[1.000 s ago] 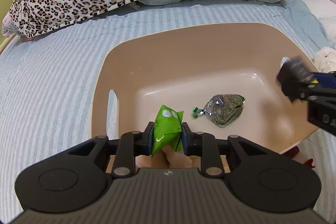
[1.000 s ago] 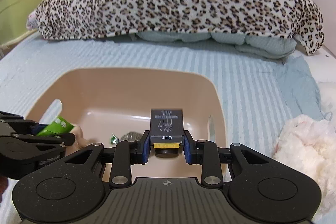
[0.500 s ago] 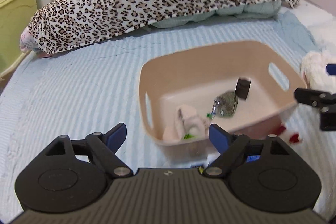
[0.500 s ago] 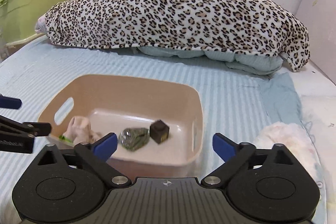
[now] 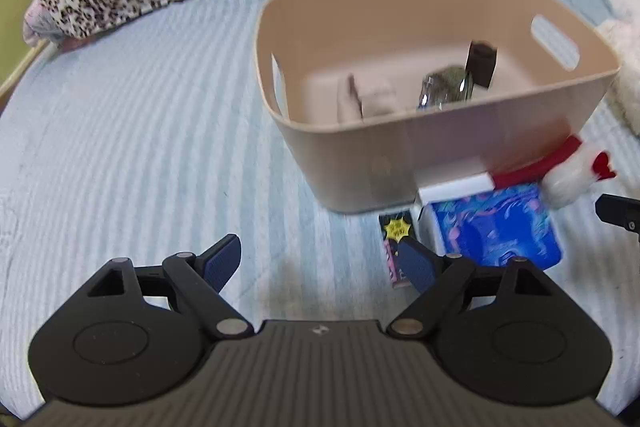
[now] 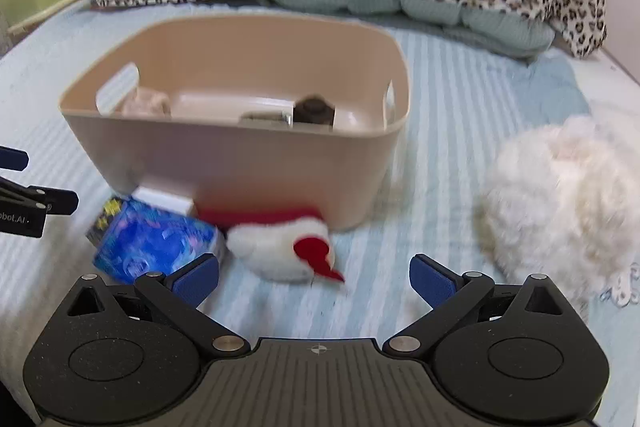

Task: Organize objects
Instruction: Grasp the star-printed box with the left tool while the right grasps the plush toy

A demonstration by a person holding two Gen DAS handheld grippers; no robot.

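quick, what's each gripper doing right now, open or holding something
Left gripper: jaws open, holding nothing, above the striped bedcover.
Right gripper: jaws open, holding nothing, facing the white and red plush toy.

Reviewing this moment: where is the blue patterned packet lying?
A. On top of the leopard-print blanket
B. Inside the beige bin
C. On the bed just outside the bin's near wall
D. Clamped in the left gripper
C: the blue patterned packet lies on the striped bed cover against the near wall of the beige bin, beside the small white plush toy, and both grippers are open and empty.
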